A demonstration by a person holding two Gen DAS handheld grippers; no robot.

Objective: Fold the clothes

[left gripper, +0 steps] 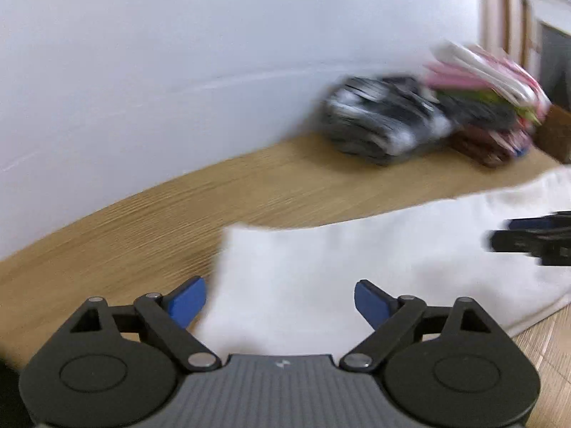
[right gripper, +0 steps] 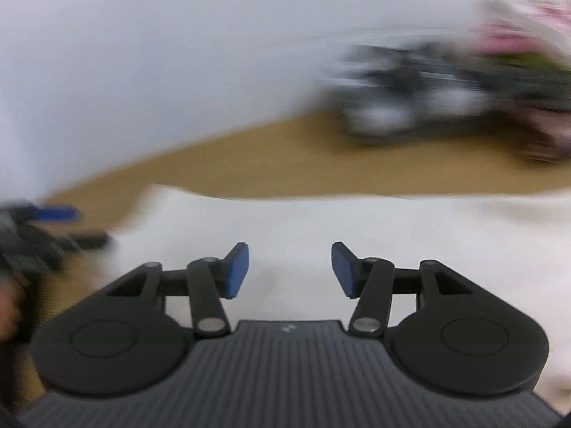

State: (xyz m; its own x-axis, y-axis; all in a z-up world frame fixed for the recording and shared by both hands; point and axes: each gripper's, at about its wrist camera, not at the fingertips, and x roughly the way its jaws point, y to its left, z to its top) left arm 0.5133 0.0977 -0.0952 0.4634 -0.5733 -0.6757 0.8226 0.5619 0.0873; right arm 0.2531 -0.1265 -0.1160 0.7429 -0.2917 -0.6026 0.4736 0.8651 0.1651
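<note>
Two grippers are held over a white cloth (left gripper: 321, 267) spread on the wooden table (left gripper: 142, 221). Left gripper (left gripper: 280, 301) jaws stand wide apart, right gripper (right gripper: 289, 271) jaws part-open; nothing is gripped. Cloth is judged soft, light and limp; a corner or hem should be pinched.

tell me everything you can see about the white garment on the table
The white garment is a plain, soft-looking cloth with no print visible, lying flat on the wooden table in front of the white wall. It seems folded into a long band with one squared corner at its left end. Both views are blurred, so seams and type are unclear. The left gripper and right gripper hover over it with jaws open, pinching nothing. The dark clothes pile sits apart, behind it.
</note>
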